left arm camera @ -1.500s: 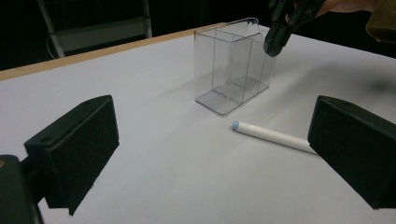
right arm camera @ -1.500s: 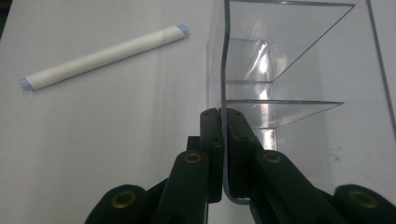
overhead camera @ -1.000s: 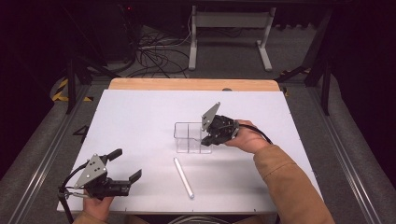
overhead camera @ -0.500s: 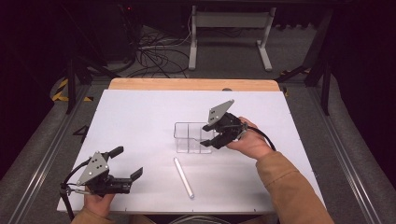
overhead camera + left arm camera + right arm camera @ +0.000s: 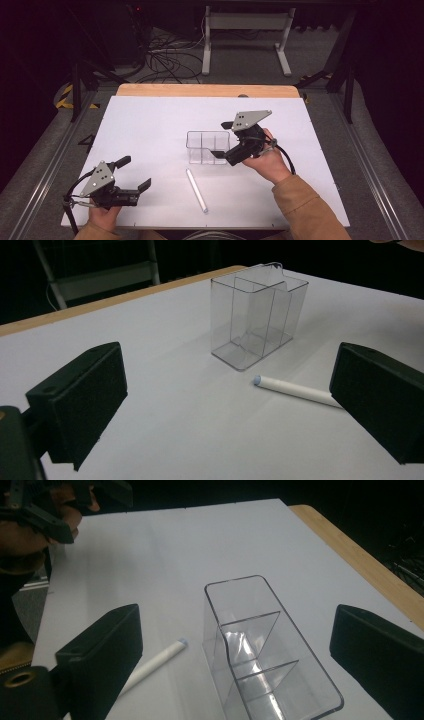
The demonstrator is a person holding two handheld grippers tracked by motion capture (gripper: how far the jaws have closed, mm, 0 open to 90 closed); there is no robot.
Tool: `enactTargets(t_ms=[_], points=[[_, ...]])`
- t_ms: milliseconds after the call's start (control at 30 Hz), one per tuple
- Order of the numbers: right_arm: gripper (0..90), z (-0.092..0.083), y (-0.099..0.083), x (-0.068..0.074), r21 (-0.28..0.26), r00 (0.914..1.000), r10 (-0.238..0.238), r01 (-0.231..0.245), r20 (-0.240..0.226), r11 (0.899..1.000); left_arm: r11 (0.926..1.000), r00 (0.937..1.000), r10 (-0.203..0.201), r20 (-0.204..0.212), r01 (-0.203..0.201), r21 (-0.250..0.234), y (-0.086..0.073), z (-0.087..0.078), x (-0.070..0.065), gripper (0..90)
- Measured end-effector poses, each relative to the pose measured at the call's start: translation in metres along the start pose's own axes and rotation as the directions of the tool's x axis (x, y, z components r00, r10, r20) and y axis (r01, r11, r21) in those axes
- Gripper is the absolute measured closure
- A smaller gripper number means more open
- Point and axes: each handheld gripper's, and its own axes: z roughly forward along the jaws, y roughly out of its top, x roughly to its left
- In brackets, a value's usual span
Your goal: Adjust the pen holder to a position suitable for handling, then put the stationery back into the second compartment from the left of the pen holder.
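Right gripper (image 5: 223, 138), right of centre in the high view, hangs at the right end of the clear three-compartment organizer (image 5: 207, 146); its jaws have just been opening and now stand wide, pressing on nothing, with the organizer's near end between them in the right gripper view. All three compartments look empty, and the organizer stands upright mid-frame on the white worktop (image 5: 150, 125). Just below it lies a white marker (image 5: 196, 190), while the left gripper (image 5: 134, 173), lower left, is spread wide and holds nothing.
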Motion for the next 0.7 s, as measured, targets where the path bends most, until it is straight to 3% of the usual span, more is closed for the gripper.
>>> enactTargets(t_ms=[167, 433, 600, 700], points=[[0.0, -0.002, -0.002, 0.006, -0.013, 0.9986, 0.052, -0.051, 0.014, 0.999, 1.0, 1.0, -0.004, -0.002, 0.004, -0.003, 0.001, -0.001, -0.002, 2.7], [0.0, -0.009, -0.007, 0.026, -0.1, 0.9958, 0.085, -0.081, 0.035, 0.992, 0.9999, 0.9999, -0.002, -0.011, 0.002, -0.012, -0.001, -0.003, -0.002, 2.7], [0.0, -0.01, -0.007, 0.033, -0.087, 0.9936, 0.099, -0.095, 0.054, 0.992, 0.9999, 0.9999, -0.009, -0.009, 0.009, -0.007, -0.001, -0.004, -0.003, 2.7], [0.0, -0.011, -0.007, 0.04, -0.116, 0.9921, 0.115, -0.109, 0.05, 0.987, 0.9999, 0.9999, -0.013, -0.011, 0.013, -0.005, -0.002, -0.004, -0.003, 2.7]])
